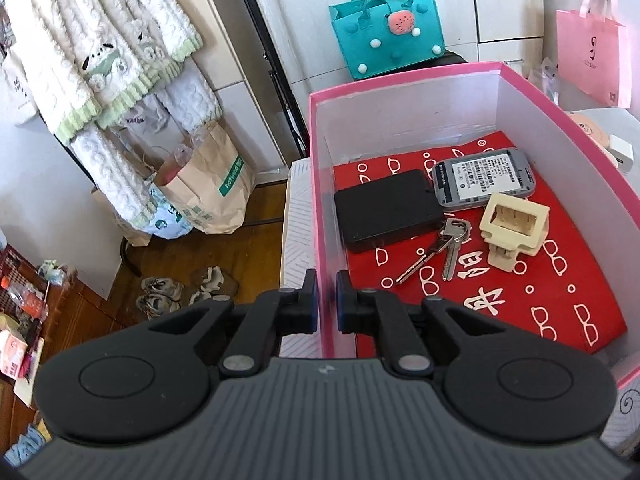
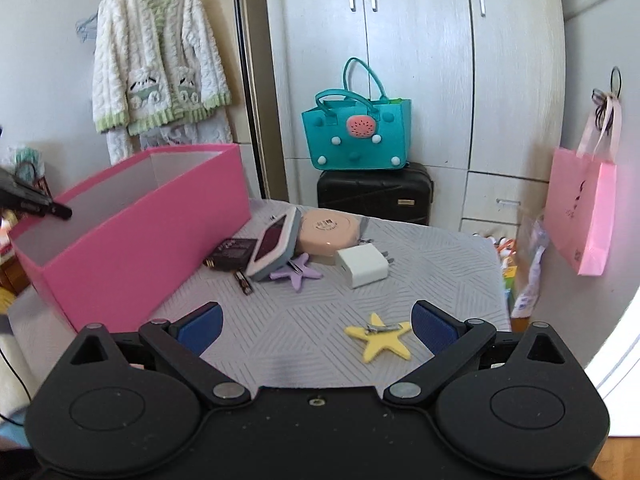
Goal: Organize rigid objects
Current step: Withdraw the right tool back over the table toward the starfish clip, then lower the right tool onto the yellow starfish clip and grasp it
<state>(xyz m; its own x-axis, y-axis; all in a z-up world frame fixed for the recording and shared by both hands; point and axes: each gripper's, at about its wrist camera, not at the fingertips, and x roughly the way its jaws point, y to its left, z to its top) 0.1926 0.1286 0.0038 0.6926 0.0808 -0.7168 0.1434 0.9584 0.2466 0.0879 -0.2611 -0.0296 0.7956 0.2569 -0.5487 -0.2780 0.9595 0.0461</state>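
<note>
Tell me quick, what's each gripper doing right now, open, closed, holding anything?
Left gripper: closed on the near wall of the pink box.
Right gripper: wide open, holding nothing, above the table near the yellow star clip.

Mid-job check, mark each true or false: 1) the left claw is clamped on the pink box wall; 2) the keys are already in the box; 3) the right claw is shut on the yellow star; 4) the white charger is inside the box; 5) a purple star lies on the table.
1) True: the left claw pinches the pink box wall.
2) True: the keys lie on its red liner.
3) False: the right claw is open; the yellow star lies untouched on the table.
4) False: the white charger is on the table.
5) True: the purple star lies beside the charger.
</note>
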